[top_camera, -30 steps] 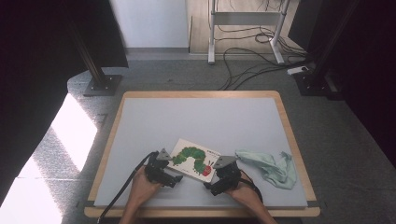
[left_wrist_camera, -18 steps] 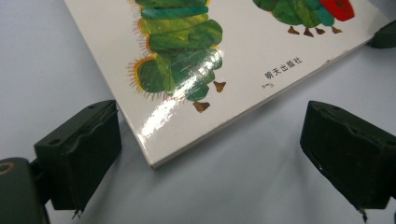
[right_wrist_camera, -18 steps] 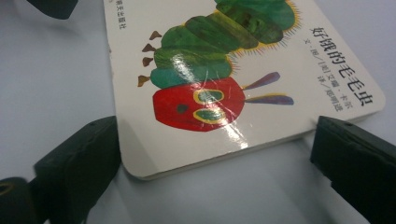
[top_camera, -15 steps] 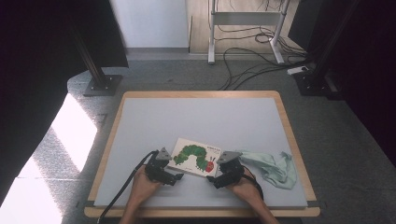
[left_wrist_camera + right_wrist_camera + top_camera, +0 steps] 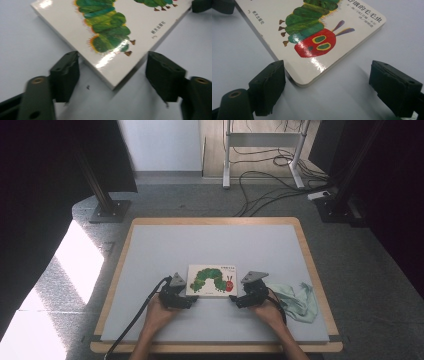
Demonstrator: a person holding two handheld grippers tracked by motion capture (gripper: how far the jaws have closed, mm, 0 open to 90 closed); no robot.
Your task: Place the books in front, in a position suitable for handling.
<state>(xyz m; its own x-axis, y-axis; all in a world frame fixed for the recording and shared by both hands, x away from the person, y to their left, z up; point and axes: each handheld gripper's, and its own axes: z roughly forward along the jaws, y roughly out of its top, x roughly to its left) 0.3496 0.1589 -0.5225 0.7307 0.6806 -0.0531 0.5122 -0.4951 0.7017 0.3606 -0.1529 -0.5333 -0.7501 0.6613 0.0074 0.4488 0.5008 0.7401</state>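
High view: nearest, two hands hold the left gripper (image 5: 186, 296) and right gripper (image 5: 235, 299) at the near corners of the picture book (image 5: 212, 280), which lies flat on the grey table (image 5: 210, 245). Both grippers' jaws have just been closing, yet stand apart, each straddling a book corner without pressing it. Right of them lies a pale green cloth (image 5: 299, 300).

Grippers (image 5: 192, 298) (image 5: 234, 298) flanking caterpillar book (image 5: 212, 280)
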